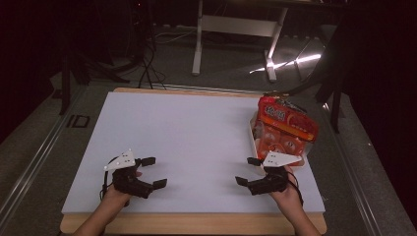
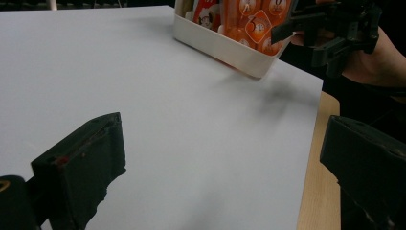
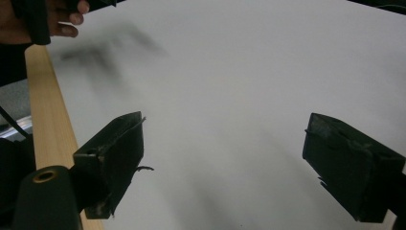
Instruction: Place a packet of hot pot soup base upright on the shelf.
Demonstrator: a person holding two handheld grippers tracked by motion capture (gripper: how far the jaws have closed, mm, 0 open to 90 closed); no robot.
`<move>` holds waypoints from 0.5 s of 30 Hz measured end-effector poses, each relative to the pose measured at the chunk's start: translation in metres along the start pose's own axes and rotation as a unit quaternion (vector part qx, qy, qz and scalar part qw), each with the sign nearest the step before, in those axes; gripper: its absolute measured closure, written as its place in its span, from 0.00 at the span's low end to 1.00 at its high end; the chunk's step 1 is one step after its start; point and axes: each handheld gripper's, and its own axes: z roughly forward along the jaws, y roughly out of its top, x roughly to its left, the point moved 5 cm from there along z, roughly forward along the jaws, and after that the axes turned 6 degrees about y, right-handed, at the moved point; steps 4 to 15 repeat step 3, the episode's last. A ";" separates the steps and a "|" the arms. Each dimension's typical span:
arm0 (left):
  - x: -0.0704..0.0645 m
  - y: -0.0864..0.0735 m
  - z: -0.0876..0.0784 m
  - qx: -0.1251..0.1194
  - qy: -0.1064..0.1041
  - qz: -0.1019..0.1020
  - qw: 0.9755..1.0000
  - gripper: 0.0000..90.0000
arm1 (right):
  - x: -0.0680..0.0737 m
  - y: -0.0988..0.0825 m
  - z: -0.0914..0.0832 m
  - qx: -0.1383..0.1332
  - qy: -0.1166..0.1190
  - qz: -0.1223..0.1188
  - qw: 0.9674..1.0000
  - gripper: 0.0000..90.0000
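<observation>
A white tray [image 1: 252,140] stands at the table's right side, packed with orange snack packets and a red bag [image 1: 287,120] on top. In the left gripper view the tray [image 2: 225,48] sits at the top with orange packets [image 2: 249,21] inside. My left gripper [image 1: 153,172] hovers open over the near left of the white board, nothing between its jaws. My right gripper [image 1: 247,170] is open too, just in front of the tray's near end, jaws pointing left. In the left gripper view the right gripper [image 2: 330,33] is held by a hand near the tray's corner.
The white board [image 1: 196,142] lies on a wooden table whose edge [image 1: 196,223] shows along the front. Beyond it are a dark floor, cables and white desk legs [image 1: 199,44]. In the right gripper view a hand [image 3: 52,21] is at the top left.
</observation>
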 end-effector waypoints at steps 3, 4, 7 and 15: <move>0.000 -0.001 0.000 0.003 0.001 0.003 1.000 0.02 | 0.000 -0.003 0.002 0.006 -0.002 -0.001 1.000 0.15; 0.000 -0.001 0.000 0.003 0.001 0.003 1.000 0.02 | 0.000 -0.003 0.002 0.006 -0.002 -0.001 1.000 0.15; 0.000 -0.001 0.000 0.003 0.001 0.003 1.000 0.02 | 0.000 -0.003 0.002 0.006 -0.002 -0.001 1.000 0.15; 0.000 -0.001 0.000 0.003 0.001 0.003 1.000 0.02 | 0.000 -0.003 0.002 0.006 -0.002 -0.001 1.000 0.15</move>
